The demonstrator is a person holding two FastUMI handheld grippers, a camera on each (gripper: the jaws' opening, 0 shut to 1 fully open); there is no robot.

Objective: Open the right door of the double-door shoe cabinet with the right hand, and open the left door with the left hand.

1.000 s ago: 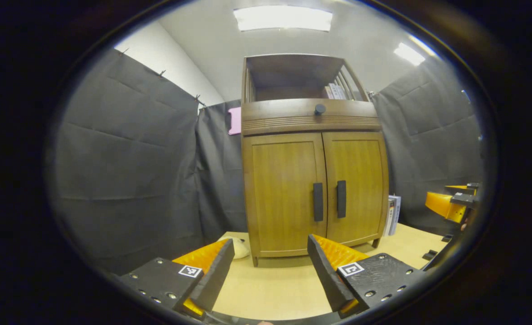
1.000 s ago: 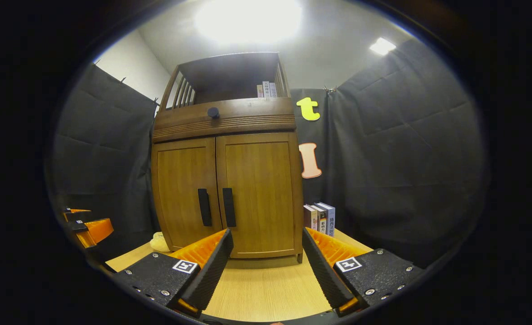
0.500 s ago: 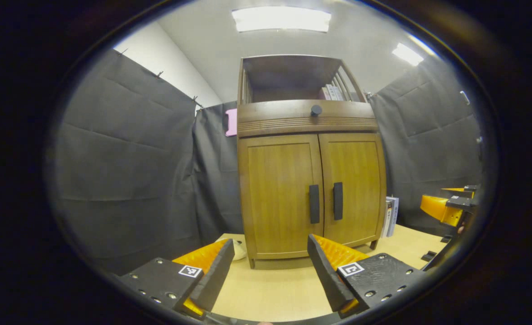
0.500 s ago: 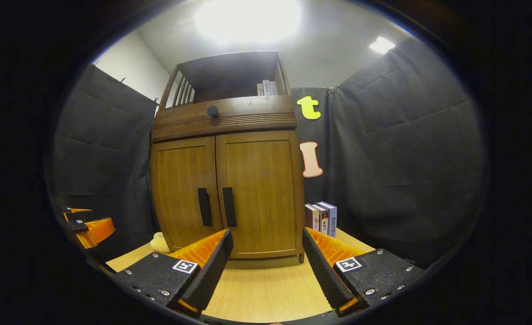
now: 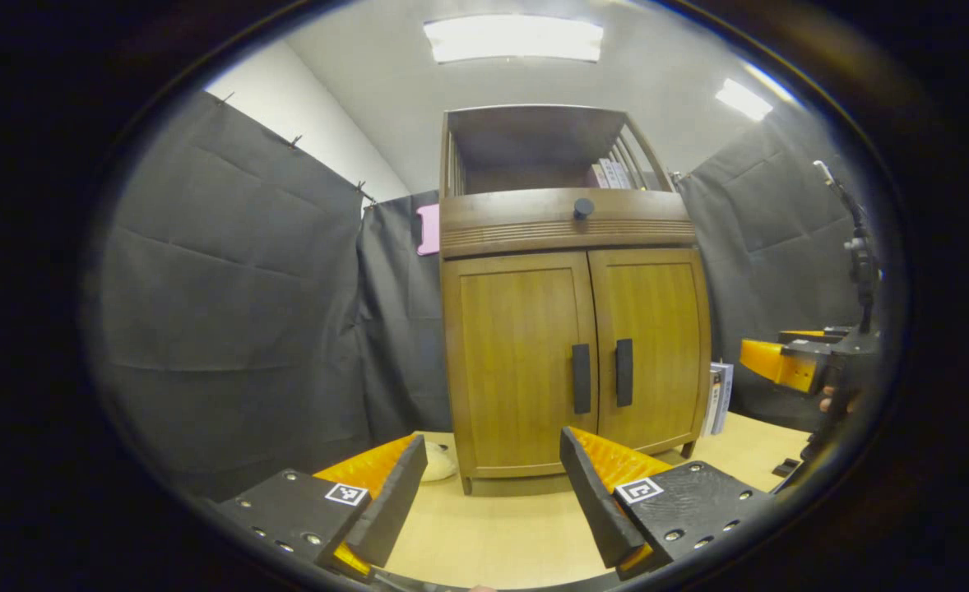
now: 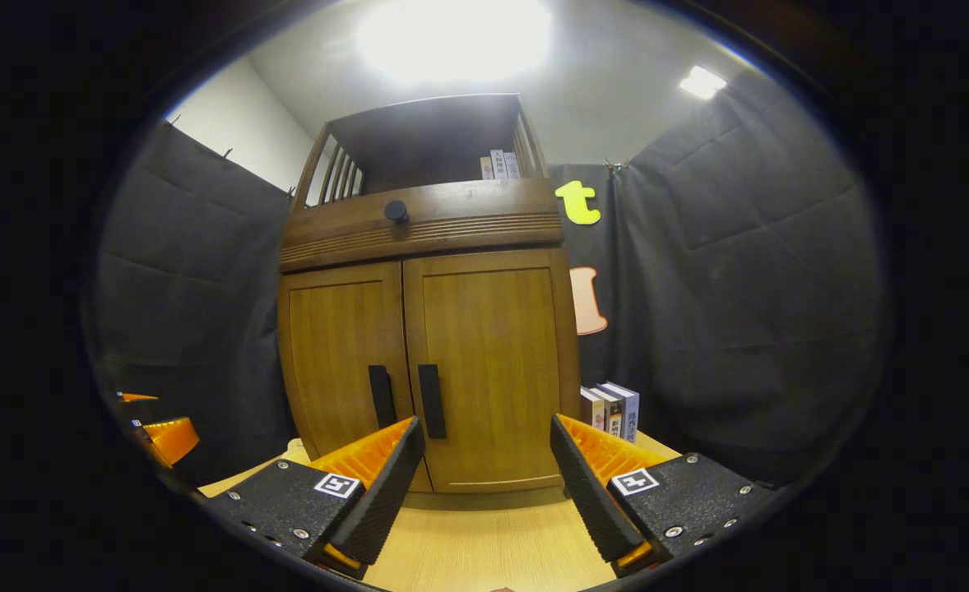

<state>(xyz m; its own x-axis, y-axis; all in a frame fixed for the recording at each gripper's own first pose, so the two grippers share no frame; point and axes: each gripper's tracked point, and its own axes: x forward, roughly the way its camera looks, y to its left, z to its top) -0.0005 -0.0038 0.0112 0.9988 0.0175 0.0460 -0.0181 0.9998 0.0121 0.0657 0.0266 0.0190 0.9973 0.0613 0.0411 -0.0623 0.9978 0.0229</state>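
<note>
Cabinet (image 5: 571,329) stands toward the back of the light wooden worktop (image 5: 501,534), both doors shut, with the left door (image 5: 517,362) and right door (image 5: 653,349) meeting at two dark upright handles, the left handle (image 5: 581,378) and right handle (image 5: 623,372) side by side. Above the doors runs a ribbed band with a round dark knob (image 5: 583,208), and over that an open shelf with slatted sides holding a few books (image 5: 612,173).

In the left gripper view, the left hand-held gripper (image 5: 489,493) hangs over the worktop's front edge with its two fingers spread wide and nothing between them, well apart from the cabinet. The same view catches the right hand-held gripper (image 5: 781,366) farther off at the right, with a fingertip of the hand (image 5: 827,404) holding it, and a pale rounded object (image 5: 438,464) on the worktop just beside the cabinet's left foot.

In the right gripper view, the right hand-held gripper (image 6: 484,485) also has its fingers spread and empty, near the cabinet's base and not touching it. This view shows more clearly the row of upright books (image 6: 612,409) standing on the worktop just right of the cabinet, and the left hand-held gripper's orange fingers (image 6: 168,438) at the far left.
</note>
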